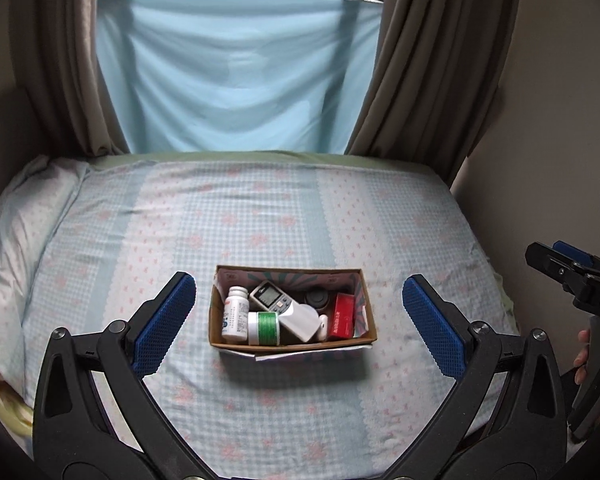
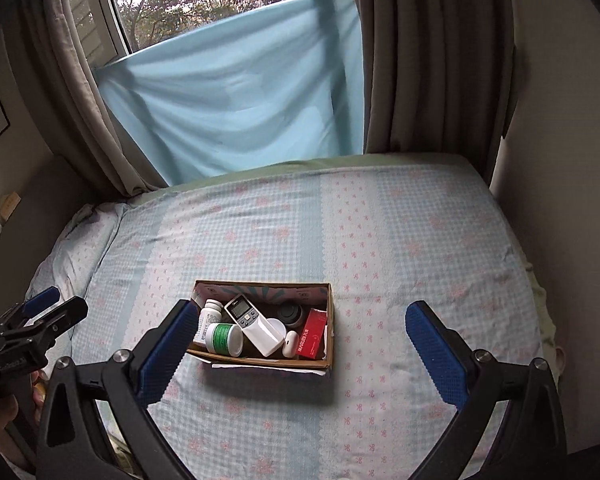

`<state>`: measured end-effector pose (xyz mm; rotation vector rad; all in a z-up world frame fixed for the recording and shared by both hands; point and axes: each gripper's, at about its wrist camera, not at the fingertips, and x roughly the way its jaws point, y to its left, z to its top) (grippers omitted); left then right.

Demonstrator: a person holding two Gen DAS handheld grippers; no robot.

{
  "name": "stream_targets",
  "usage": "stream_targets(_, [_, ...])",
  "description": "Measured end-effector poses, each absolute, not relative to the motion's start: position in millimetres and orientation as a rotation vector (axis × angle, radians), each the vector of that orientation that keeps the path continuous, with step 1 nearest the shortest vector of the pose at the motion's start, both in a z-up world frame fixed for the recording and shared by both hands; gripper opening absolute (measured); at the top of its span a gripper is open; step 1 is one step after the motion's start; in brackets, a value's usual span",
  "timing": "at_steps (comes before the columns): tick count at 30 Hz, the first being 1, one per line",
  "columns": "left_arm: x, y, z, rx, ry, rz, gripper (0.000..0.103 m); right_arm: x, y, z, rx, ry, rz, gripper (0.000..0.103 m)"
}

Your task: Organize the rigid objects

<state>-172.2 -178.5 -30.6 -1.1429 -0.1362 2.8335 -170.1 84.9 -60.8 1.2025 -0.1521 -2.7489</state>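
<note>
Cardboard box (image 1: 292, 342) between spread left tongs (image 1: 299, 322).

Cardboard box (image 1: 364, 308) sits open-topped on the bed, full. Inside, left to right: white pill bottle (image 1: 234, 314), green-label bottle (image 1: 265, 328) on its side, white remote (image 1: 284, 308) lying diagonal (screen end up-left), dark round jar (image 1: 316, 298), small white case (image 1: 322, 326), red carton (image 1: 341, 316) standing.

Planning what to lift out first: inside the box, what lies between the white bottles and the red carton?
In both wrist views, the white remote, tilted, and a small white case lie between the bottles and red carton.
</note>
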Motion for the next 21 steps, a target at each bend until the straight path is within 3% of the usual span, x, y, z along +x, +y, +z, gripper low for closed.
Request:
stream_targets(5, [-141, -153, -4, -1.018, -0.178, 2.861, 0.103, -132, 94, -30, 1.11, -0.081, -2.856, 0.103])
stream_targets(21, [-105, -120, 2, -0.958, -0.121, 2.921, 0.103, -106, 117, -28, 1.045, -0.01, -2.902, 0.103])
